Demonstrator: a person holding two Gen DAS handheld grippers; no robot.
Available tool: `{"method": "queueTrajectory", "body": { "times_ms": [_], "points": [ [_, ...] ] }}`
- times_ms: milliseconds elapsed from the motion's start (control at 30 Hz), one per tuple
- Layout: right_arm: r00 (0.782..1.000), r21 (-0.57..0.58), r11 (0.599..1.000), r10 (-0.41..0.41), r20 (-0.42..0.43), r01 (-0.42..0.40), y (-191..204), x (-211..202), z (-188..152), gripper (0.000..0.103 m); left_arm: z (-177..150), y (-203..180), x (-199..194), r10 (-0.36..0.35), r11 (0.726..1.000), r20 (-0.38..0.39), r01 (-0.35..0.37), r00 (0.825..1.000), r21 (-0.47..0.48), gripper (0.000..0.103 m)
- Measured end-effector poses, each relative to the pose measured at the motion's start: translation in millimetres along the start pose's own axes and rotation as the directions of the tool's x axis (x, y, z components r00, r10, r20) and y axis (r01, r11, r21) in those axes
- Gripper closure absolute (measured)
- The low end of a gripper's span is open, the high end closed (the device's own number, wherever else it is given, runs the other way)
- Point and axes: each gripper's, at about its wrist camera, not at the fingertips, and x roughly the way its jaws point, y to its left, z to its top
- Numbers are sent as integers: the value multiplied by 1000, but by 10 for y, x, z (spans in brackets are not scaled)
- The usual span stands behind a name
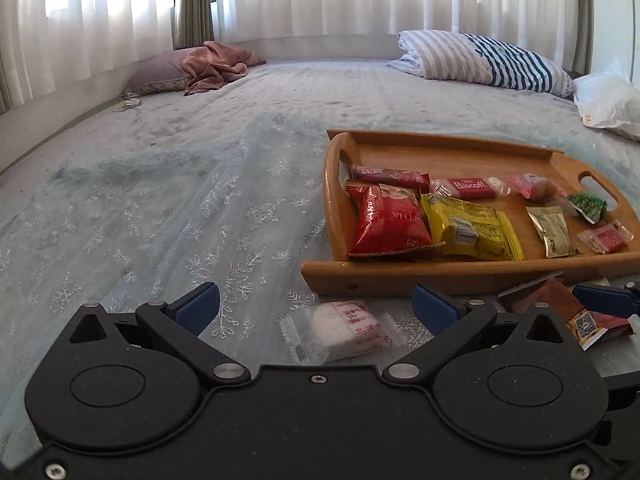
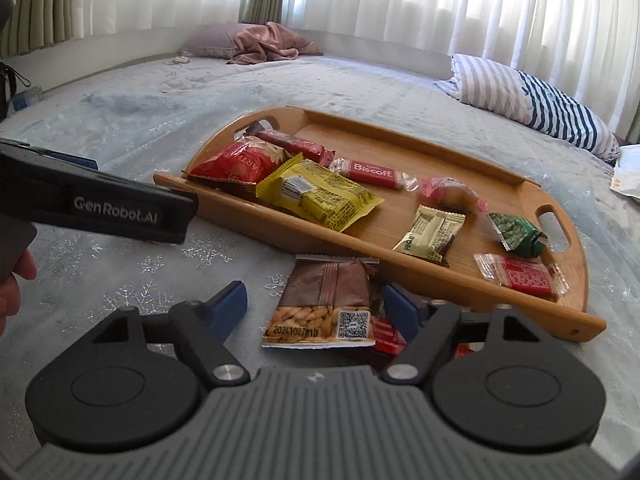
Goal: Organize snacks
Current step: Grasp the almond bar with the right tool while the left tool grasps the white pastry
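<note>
A wooden tray [image 1: 460,152] [image 2: 440,276] on the bed holds several snack packets, among them a red bag [image 1: 384,220], a yellow bag [image 2: 316,192] and a Biscoff biscuit [image 2: 370,170]. My left gripper [image 1: 316,304] is open, with a clear packet holding a white cake [image 1: 344,328] lying on the bedspread between its fingers. My right gripper [image 2: 316,304] is open around a brown peanut packet [image 2: 328,304] lying on the bed in front of the tray; a red packet [image 2: 386,334] lies under it. The peanut packet [image 1: 560,308] also shows in the left wrist view.
The bed has a pale blue snowflake bedspread [image 1: 160,208]. A striped pillow [image 1: 480,60] and a pink cloth on a mauve pillow [image 1: 212,64] lie at the far side by white curtains. A white bag [image 1: 608,100] sits at the far right.
</note>
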Motion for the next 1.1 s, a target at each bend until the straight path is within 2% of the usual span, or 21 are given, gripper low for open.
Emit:
{"method": "queueTrajectory", "body": {
  "times_ms": [300, 433, 533, 700, 767, 933, 1067, 1100],
  "points": [
    [1000, 3, 1000, -19, 7, 19, 11, -7, -33, 21, -77, -56, 80, 2, 1000, -45, -2, 999, -1, 4],
    [1000, 3, 1000, -20, 9, 20, 13, 0, -35, 21, -128, -9, 137, 1, 999, -66, -3, 998, -35, 7],
    [1000, 4, 1000, -27, 15, 27, 21, 7, -49, 21, -156, 37, 161, -13, 998, -60, 8, 998, -69, 6],
    [999, -7, 999, -36, 20, 36, 42, 8, -57, 24, -184, 36, 160, -3, 998, -49, 0, 999, -60, 6],
    [999, 1, 999, -32, 22, 32, 31, -1, -62, 29, -193, 35, 153, 1, 998, -44, -3, 999, -63, 8],
    [999, 15, 1000, -25, 26, 25, 0, -15, -63, 32, -202, 57, 109, 3, 997, -28, -5, 1000, -81, 23],
    [999, 18, 999, -29, 30, 28, -7, -19, -67, 35, -210, 56, 91, -6, 997, -27, 4, 1000, -79, 29],
    [999, 20, 999, -29, 31, 28, -11, -22, -68, 35, -207, 53, 84, -10, 997, -25, 8, 1000, -77, 34]
  ]
}}
